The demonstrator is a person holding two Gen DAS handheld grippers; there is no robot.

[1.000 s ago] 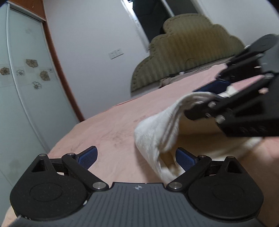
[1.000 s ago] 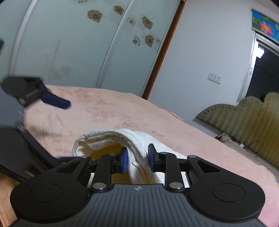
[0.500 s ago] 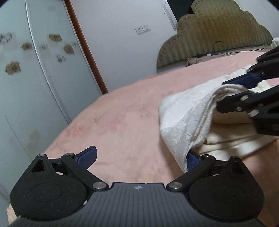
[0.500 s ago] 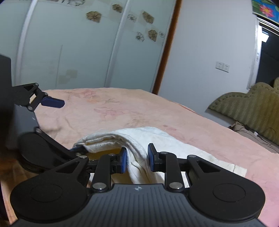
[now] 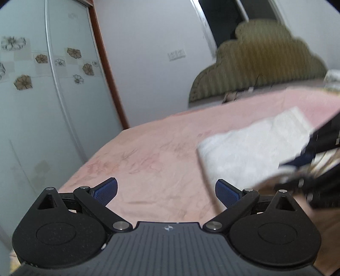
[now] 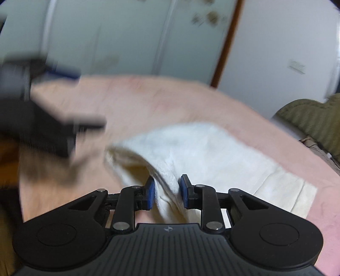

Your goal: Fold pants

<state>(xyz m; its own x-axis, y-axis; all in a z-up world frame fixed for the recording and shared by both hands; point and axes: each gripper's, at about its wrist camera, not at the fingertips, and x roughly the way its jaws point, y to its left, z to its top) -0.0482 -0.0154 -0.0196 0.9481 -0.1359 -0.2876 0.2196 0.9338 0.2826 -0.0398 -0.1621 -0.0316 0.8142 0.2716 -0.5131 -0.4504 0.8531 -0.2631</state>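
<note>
The white pants [image 6: 201, 148] lie folded over on the pink bed [image 6: 138, 99]. My right gripper [image 6: 166, 194] is shut on a raised fold of the cloth at its near edge, the blue pads pressing both sides. In the left wrist view the pants [image 5: 250, 148] lie to the right, with the right gripper [image 5: 306, 161] blurred over them at the frame's edge. My left gripper [image 5: 166, 191] stands wide open over bare bedspread [image 5: 148, 159], clear of the cloth and holding nothing. In the right wrist view it appears as a dark blur [image 6: 53, 73] at the far left.
A wardrobe with frosted sliding doors and flower decals [image 5: 42, 85] stands beyond the bed's far side. An olive padded headboard [image 5: 265, 63] sits at the back right below a dark doorway [image 5: 218, 19]. A wooden floor [image 6: 8, 152] shows at the bed's left edge.
My left gripper has drawn away leftward from the pants; the cloth no longer hangs beside its right finger. The right gripper has tipped downward with the fold, which now lies flatter.
</note>
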